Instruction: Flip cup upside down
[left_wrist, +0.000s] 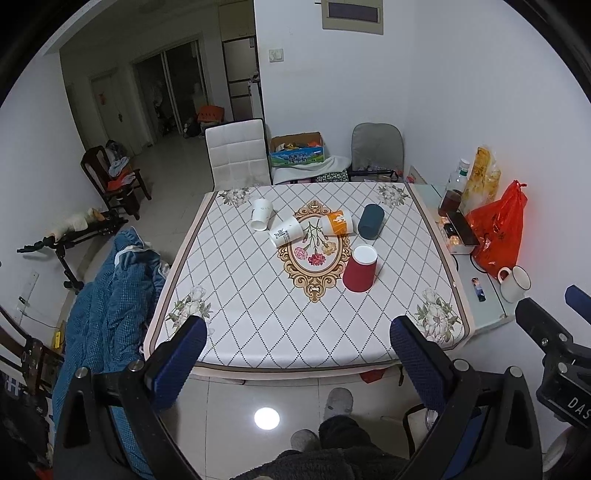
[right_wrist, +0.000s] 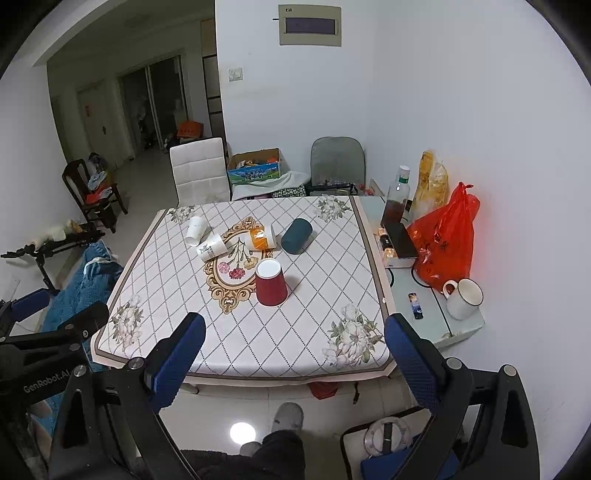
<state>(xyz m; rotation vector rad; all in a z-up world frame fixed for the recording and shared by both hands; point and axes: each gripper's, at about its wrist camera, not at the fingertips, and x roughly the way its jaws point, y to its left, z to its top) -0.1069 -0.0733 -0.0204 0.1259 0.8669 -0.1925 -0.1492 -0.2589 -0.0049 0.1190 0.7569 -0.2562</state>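
- Left gripper (left_wrist: 297, 354): black frame, silver screws, blue textured finger pads (left_wrist: 181, 360).
- Right gripper (right_wrist: 293, 352): same build.
- Person: dark fleece trousers (left_wrist: 332, 454), grey slippers (right_wrist: 286, 415).

Left gripper (left_wrist: 298, 338) held level, jaws spread wide, nothing gripped. Right gripper (right_wrist: 294, 334) likewise spread wide, unloaded, held just beside left.

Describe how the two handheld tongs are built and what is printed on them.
Both the left tongs and right tongs have black angular frames with silver bolts and two blue, dimple-textured finger pads. The left body reads "GenRobot.AI" in white; the right shows partial white letters "DAS".
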